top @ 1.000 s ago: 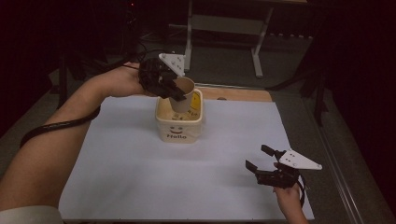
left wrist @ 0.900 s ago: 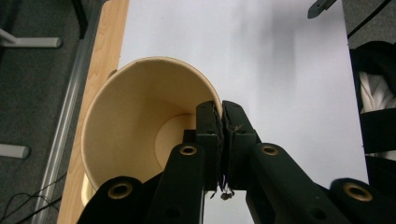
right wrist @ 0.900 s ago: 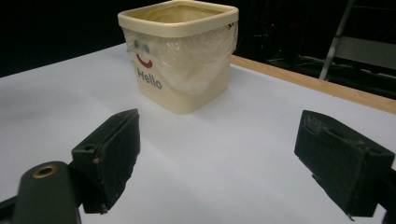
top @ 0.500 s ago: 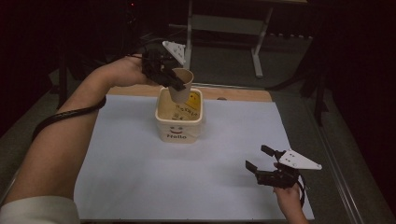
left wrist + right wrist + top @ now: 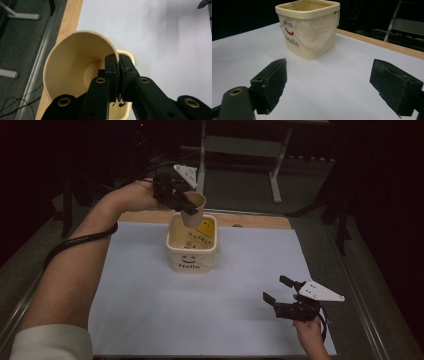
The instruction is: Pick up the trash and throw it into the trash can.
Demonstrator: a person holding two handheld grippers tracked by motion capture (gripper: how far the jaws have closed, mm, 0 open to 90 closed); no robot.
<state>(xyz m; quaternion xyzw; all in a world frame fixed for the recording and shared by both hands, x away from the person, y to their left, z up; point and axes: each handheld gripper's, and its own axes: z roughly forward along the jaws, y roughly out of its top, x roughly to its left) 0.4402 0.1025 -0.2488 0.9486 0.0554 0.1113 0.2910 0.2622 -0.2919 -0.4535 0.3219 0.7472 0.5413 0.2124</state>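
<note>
L forearm runs up the left side of the high view from bottom left, white sleeve at the elbow, wrist bent toward centre. Left gripper (image 5: 186,206) sits upper centre, jaws pinched on the rim wall of a tan paper cup (image 5: 193,208), one jaw inside, one outside. Cup tilted, held above the far edge of a cream square plastic tub w/ "Hello" smiley print (image 5: 192,263), which stands on the white table sheet (image 5: 150,310), mid-frame. Right gripper (image 5: 280,290) lower right, hand low near the sheet's edge, jaws wide apart w/ nothing between, pointing toward the tub.
</note>
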